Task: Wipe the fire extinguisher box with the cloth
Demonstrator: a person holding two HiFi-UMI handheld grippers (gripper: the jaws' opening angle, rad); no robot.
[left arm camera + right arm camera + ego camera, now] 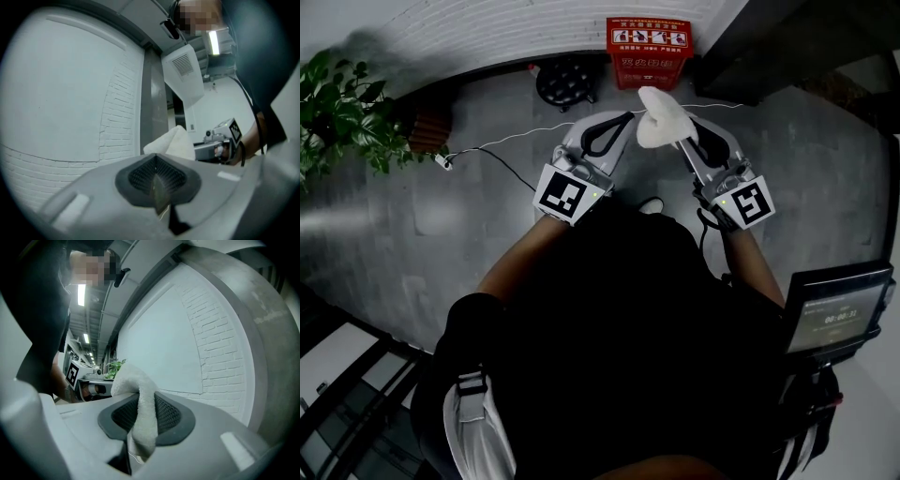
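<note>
The red fire extinguisher box [649, 52] stands on the floor against the white brick wall, at the top of the head view. My right gripper [681, 127] is held up in front of me, well short of the box, and is shut on a white cloth [661, 120]. In the right gripper view the cloth [140, 404] hangs out from between the closed jaws of the right gripper [137, 437]. My left gripper [627, 119] sits just left of the cloth, shut with nothing in it. In the left gripper view the left gripper [158, 190] has its pads together, and the cloth [172, 143] shows beyond them.
A green plant [337, 112] grows at the left. A black round object [565, 82] lies beside the box, and a white cable [487, 150] runs over the grey tiled floor. A device with a screen [834, 314] is at my right. A dark column [750, 47] rises right of the box.
</note>
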